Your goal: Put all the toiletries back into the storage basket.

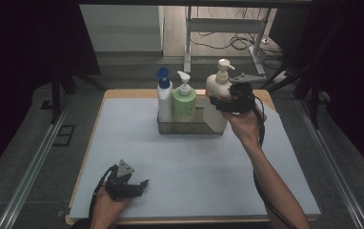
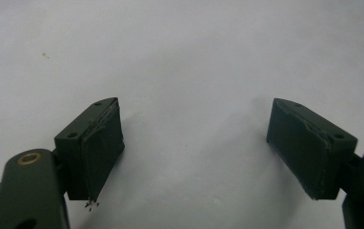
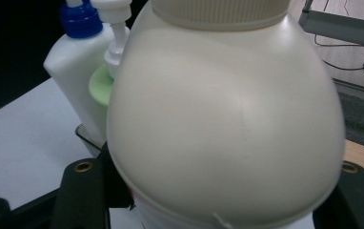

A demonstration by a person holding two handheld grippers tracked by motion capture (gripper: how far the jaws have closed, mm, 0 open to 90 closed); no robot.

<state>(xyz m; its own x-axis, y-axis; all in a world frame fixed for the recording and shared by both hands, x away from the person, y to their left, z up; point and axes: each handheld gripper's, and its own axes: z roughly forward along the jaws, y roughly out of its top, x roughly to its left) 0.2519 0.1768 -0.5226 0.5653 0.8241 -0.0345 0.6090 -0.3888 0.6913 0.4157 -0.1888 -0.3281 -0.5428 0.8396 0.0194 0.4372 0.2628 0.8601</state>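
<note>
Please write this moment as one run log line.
right gripper: shut on cream pump bottle | bottle: at tray right end | left gripper: open, over mat

The cream plastic pump bottle [image 1: 217,90] stands upright, gripped at the right end of the clear tray [image 1: 189,128].

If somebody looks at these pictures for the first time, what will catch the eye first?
First, the big cream pump bottle at the far right of the table, clamped between the jaws of the right gripper at the right end of a clear tray. Beside it in that tray stand a green pump bottle and a white bottle with a blue cap. Near the front left edge, the left gripper rests open on the white mat.
</note>
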